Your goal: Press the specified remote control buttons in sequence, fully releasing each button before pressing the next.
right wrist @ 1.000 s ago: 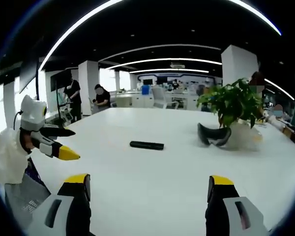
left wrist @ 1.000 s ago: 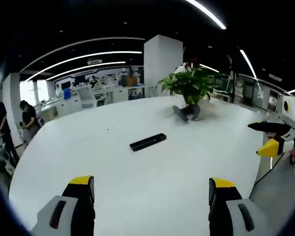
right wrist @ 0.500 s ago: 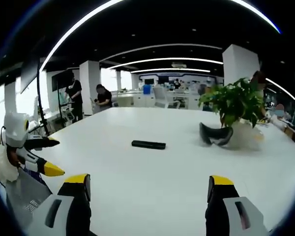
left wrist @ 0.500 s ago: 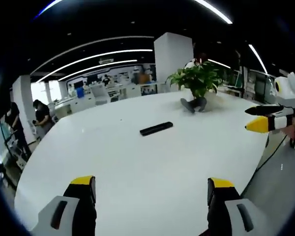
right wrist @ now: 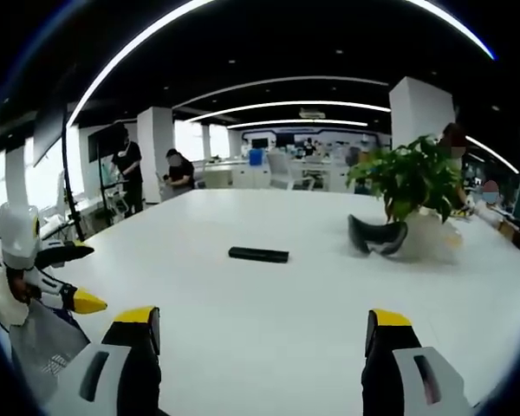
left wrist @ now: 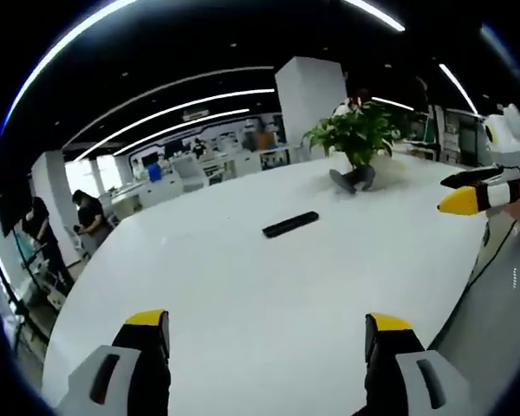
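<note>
I have both tongs held level above the near edge of the white counter (left wrist: pixel 243 286), pointing across it, and neither touches anything. In the left gripper view my left tongs (left wrist: pixel 264 334) stand with their yellow-tipped jaws wide apart and nothing between them; the right tongs (left wrist: pixel 468 192) come in from the right side of that view, off the counter's right edge, yellow tip pointing inward. In the right gripper view the right tongs (right wrist: pixel 262 329) are likewise spread wide and bare, and the left tongs (right wrist: pixel 69 295) show low at the left, beyond the counter's left edge, with a gloved hand (right wrist: pixel 4 295) behind them. The remote control (left wrist: pixel 290 224) lies flat near the middle of the counter, a slim black bar well apart from both tongs; in the right gripper view it (right wrist: pixel 258 254) sits lengthwise across my line of sight. Its buttons are too small for me to make out, and I can read no label or writing on it. A potted plant (right wrist: pixel 412 182) stands toward the far right part of the counter, with a dark curved object (right wrist: pixel 377 236) just beside its base.
</note>
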`<state>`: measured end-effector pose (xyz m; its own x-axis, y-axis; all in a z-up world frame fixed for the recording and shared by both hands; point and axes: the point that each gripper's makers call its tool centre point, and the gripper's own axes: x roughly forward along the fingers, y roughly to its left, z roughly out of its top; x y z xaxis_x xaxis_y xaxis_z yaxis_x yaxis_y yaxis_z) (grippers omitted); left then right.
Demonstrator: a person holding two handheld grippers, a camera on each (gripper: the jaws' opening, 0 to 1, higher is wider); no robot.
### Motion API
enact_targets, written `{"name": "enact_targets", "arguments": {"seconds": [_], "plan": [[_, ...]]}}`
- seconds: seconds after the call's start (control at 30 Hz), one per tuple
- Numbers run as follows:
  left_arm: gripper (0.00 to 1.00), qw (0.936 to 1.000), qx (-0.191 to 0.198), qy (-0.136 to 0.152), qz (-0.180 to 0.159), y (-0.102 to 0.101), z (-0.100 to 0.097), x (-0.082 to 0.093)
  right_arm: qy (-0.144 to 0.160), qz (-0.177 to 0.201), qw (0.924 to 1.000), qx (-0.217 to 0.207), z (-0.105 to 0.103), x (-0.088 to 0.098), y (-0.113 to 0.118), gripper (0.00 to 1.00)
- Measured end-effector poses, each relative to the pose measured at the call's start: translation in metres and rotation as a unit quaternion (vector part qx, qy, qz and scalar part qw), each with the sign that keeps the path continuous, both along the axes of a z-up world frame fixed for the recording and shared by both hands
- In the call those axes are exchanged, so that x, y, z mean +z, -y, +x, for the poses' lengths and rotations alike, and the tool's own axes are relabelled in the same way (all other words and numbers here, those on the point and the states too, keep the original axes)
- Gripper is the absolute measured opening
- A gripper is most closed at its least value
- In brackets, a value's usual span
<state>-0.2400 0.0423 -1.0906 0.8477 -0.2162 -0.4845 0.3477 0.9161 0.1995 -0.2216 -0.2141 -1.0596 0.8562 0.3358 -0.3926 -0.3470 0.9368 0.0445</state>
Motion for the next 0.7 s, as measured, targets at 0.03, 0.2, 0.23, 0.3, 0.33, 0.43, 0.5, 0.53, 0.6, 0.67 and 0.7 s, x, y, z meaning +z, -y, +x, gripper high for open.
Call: {"name": "enact_targets", "arguments": {"seconds": [0.03, 0.2, 0.23, 0.3, 0.33, 0.43, 0.5, 0.53, 0.6, 0.67, 0.7], "plan": [[0.96, 0.9999, -0.005, 0.008, 0.008, 0.0008, 0.0008, 0.0024, 0.000, 0.000, 1.0000, -0.002, 0.0002, -0.0001, 0.0006, 0.98], [0.96, 0.9999, -0.008, 0.011, 0.002, 0.0024, 0.0004, 0.0049, 0.000, 0.003, 1.0000, -0.007, 0.0009, 0.0006, 0.0028, 0.98], [0.96, 0.9999, -0.007, 0.012, 0.001, 0.0019, 0.0003, 0.0058, 0.000, 0.004, 1.0000, -0.007, 0.0009, 0.0007, 0.0029, 0.98], [0.96, 0.9999, -0.005, 0.015, -0.001, 0.0009, 0.0008, 0.0067, 0.001, 0.005, 1.0000, -0.005, 0.0007, 0.0011, 0.0021, 0.98], [0.96, 0.9999, -0.003, 0.017, 0.000, -0.0001, 0.0011, 0.0073, 0.001, 0.004, 1.0000, -0.004, 0.0004, 0.0007, 0.0017, 0.98], [0.96, 0.9998, 0.002, 0.021, 0.004, -0.0021, 0.0015, 0.0093, 0.004, 0.001, 1.0000, 0.000, -0.0001, 0.0014, 0.0000, 0.98], [0.96, 0.9997, 0.004, 0.025, 0.005, -0.0027, 0.0016, 0.0108, 0.002, -0.001, 1.0000, 0.004, -0.0005, 0.0008, -0.0010, 0.97], [0.95, 0.9996, 0.004, 0.027, 0.007, -0.0031, 0.0020, 0.0113, 0.002, -0.001, 1.0000, 0.005, -0.0008, 0.0009, -0.0015, 0.97], [0.95, 0.9996, 0.004, 0.028, 0.009, -0.0035, 0.0020, 0.0113, 0.006, 0.000, 0.9999, 0.008, -0.0010, 0.0026, -0.0026, 0.97], [0.95, 0.9995, 0.005, 0.027, 0.013, -0.0038, 0.0018, 0.0110, 0.006, 0.000, 0.9999, 0.010, -0.0015, 0.0027, -0.0035, 0.97], [0.95, 0.9994, 0.006, 0.030, 0.014, -0.0041, 0.0019, 0.0120, 0.006, 0.000, 0.9999, 0.011, -0.0014, 0.0027, -0.0037, 0.97]]}}
